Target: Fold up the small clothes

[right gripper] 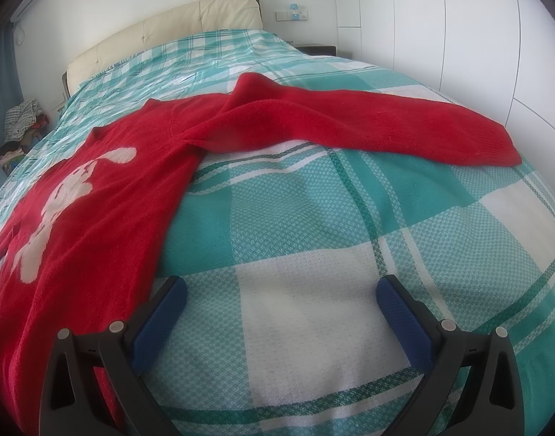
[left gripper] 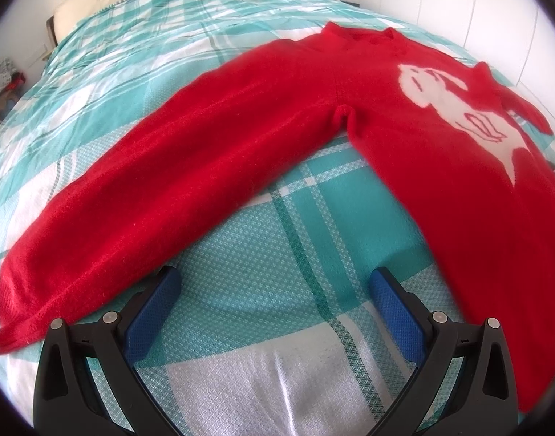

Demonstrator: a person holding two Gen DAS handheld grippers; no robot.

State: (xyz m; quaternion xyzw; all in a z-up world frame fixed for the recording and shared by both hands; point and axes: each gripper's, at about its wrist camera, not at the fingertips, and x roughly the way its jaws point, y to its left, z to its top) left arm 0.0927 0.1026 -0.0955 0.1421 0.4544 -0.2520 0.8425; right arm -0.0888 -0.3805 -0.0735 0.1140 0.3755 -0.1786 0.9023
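The bed (left gripper: 241, 218) fills the room ahead of both grippers, covered in a teal and white checked blanket (right gripper: 314, 254) that runs back to a cream headboard (right gripper: 168, 32). White wardrobe doors (right gripper: 441, 36) stand beyond the right fingers.

A red sweater (left gripper: 350, 109) lies spread flat on the blanket, front up, with a white cartoon figure (left gripper: 459, 109) on its chest. Seen from the left gripper (left gripper: 274, 283), one sleeve (left gripper: 132, 225) stretches out ahead of and past the left finger, its cuff lying well outside that finger, while the body runs down past the right finger. Seen from the right gripper (right gripper: 281, 290), the body lies beside and under the left finger, and the other sleeve (right gripper: 386, 123) reaches across well ahead of both fingers.

Both pairs of blue-padded fingers stand wide apart and hold nothing, with bare blanket between them.

A heap of clothes (right gripper: 19, 127) sits far off beyond the left finger, beside the bed.
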